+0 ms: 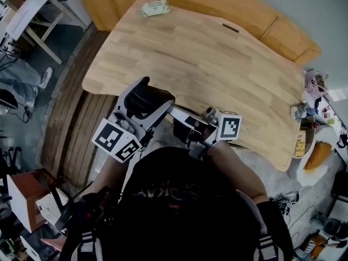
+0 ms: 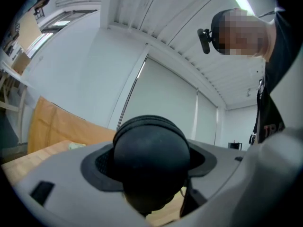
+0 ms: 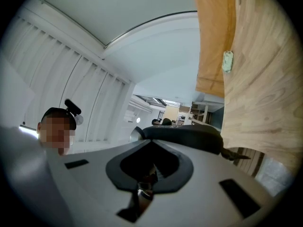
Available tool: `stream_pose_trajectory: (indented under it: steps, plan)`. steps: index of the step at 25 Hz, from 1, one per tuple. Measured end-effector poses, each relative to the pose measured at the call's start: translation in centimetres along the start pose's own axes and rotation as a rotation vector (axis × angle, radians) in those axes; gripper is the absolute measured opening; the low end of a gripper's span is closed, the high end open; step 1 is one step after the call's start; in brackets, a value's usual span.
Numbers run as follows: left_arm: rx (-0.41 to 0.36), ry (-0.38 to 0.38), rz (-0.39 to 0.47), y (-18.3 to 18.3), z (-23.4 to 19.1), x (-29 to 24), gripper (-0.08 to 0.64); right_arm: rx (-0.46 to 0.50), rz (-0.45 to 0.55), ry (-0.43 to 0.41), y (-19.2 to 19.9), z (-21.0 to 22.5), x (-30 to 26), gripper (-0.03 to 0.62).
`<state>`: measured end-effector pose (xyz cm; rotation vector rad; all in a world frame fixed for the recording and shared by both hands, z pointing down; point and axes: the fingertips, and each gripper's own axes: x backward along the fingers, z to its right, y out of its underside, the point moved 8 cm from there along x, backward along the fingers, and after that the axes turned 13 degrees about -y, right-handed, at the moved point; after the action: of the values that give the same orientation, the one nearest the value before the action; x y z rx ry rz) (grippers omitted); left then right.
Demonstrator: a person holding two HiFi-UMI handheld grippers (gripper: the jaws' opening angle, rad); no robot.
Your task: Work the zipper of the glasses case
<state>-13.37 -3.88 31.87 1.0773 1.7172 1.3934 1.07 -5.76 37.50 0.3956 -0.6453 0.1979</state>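
Observation:
The black glasses case (image 1: 143, 93) is held off the table near my body, and my left gripper (image 1: 147, 105) is shut on it. In the left gripper view its rounded end (image 2: 149, 152) fills the gap between the grey jaws of the left gripper (image 2: 152, 176). My right gripper (image 1: 184, 126) reaches in from the right toward the case's near side. In the right gripper view the right gripper (image 3: 144, 183) is shut on a small metal zipper pull (image 3: 141, 193), with the dark case (image 3: 189, 137) lying just beyond the jaws. The zipper line itself is hidden.
A light wooden table (image 1: 206, 64) stretches ahead, with a small pale packet (image 1: 155, 7) near its far edge. Small clutter stands at the table's right end (image 1: 304, 113). An orange panel (image 1: 244, 4) runs behind the table, and wooden floorboards (image 1: 70, 118) lie to the left.

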Motion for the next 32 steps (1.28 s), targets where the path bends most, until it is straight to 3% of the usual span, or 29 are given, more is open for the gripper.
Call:
stream_pose_trajectory:
  steps: [9, 14, 21, 24, 28, 32]
  plan:
    - [-0.032, 0.125, 0.05, -0.5, 0.1, 1.4, 0.354, -0.028, 0.067, -0.048, -1.1, -1.2, 0.8, 0.018]
    - [-0.032, 0.193, 0.094, -0.7, 0.9, 2.2, 0.354, -0.073, 0.103, -0.13, -1.7, -2.2, 0.7, 0.018]
    - [-0.076, 0.3, 0.118, -1.4, 2.3, 2.1, 0.354, -0.135, 0.037, -0.222, -1.7, -3.3, -0.5, 0.018]
    - [-0.096, 0.362, 0.086, -1.6, 3.3, 1.8, 0.354, -0.143, -0.008, -0.236, -1.4, -3.3, -0.6, 0.018]
    - [-0.225, 0.321, 0.03, -1.2, 4.0, 1.7, 0.304, -0.102, -0.051, -0.17, -1.8, -3.3, -0.2, 0.018]
    - [-0.467, 0.268, -0.064, -0.4, 3.9, 1.3, 0.297, -0.015, -0.095, -0.054, -2.3, -3.1, 0.3, 0.018]
